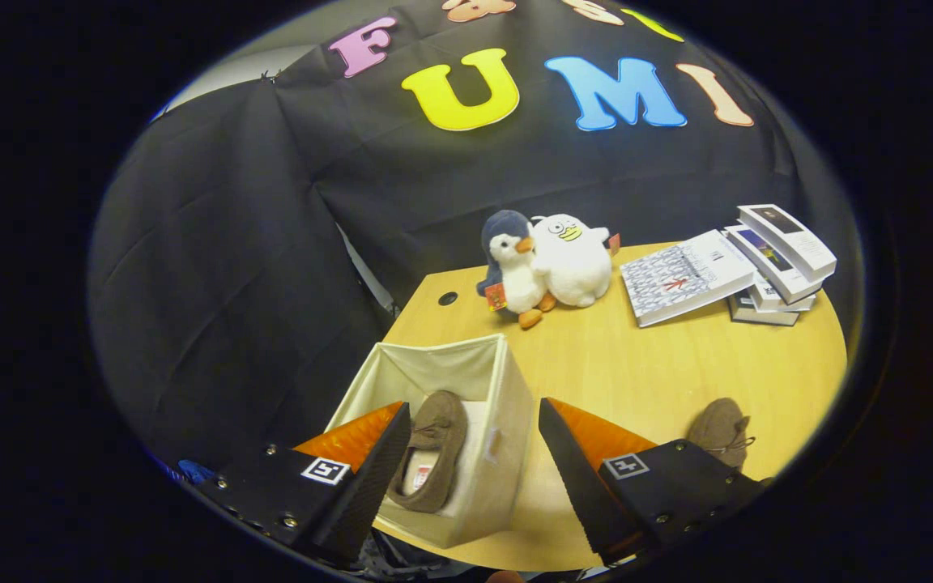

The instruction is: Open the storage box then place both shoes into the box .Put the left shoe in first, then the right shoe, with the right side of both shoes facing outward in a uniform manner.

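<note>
Gripper [466, 453] jaws apart, holding nothing, above open storage box [507, 405]; 1 shoe [432, 457] inside box, other shoe [722, 429] right of box on table [636, 364].

A pale wooden table [645, 364] carries an open cream fabric storage box [492, 421] between the fingers, a brown suede shoe [722, 429] beyond the right finger, two plush penguins [547, 263] and stacked books [726, 271] far ahead.
</note>
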Available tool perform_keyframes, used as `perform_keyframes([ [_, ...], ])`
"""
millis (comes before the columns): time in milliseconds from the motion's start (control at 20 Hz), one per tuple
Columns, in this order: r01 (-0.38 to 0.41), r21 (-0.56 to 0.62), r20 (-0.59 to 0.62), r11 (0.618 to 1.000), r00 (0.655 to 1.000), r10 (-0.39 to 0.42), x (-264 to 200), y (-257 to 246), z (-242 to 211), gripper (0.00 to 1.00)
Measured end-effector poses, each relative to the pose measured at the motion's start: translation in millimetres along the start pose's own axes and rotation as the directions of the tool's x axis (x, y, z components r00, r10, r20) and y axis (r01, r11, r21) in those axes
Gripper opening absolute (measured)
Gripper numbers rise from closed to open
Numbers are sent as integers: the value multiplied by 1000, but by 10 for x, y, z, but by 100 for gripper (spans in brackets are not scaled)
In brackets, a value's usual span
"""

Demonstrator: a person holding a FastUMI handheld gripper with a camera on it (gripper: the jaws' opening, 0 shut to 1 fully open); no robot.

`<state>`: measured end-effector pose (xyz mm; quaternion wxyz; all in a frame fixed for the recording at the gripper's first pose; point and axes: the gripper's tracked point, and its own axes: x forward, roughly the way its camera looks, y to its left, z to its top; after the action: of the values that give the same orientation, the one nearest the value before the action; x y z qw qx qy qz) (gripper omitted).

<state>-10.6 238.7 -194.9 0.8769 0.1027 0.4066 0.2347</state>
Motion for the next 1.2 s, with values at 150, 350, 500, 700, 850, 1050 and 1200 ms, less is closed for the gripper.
perform_keyframes([
  [150, 40, -7, 12, 999, 999, -40, -156, -336, -5, 98],
  [350, 100, -21, 11, 995, 995, -100, -317, -775, -70, 98],
  [500, 137, -11, 6, 991, 991, -137, -420, -1084, -146, 98],
  [700, 190, -17, -3, 982, 982, -190, -537, -1453, -273, 98],
  [850, 223, -26, -15, 974, 975, -224, -613, -1684, -393, 98],
  [1050, 261, -49, -45, 964, 964, -263, -656, -1998, -614, 98],
  [1200, 286, -77, -77, 955, 953, -292, -691, -2191, -796, 98],
])
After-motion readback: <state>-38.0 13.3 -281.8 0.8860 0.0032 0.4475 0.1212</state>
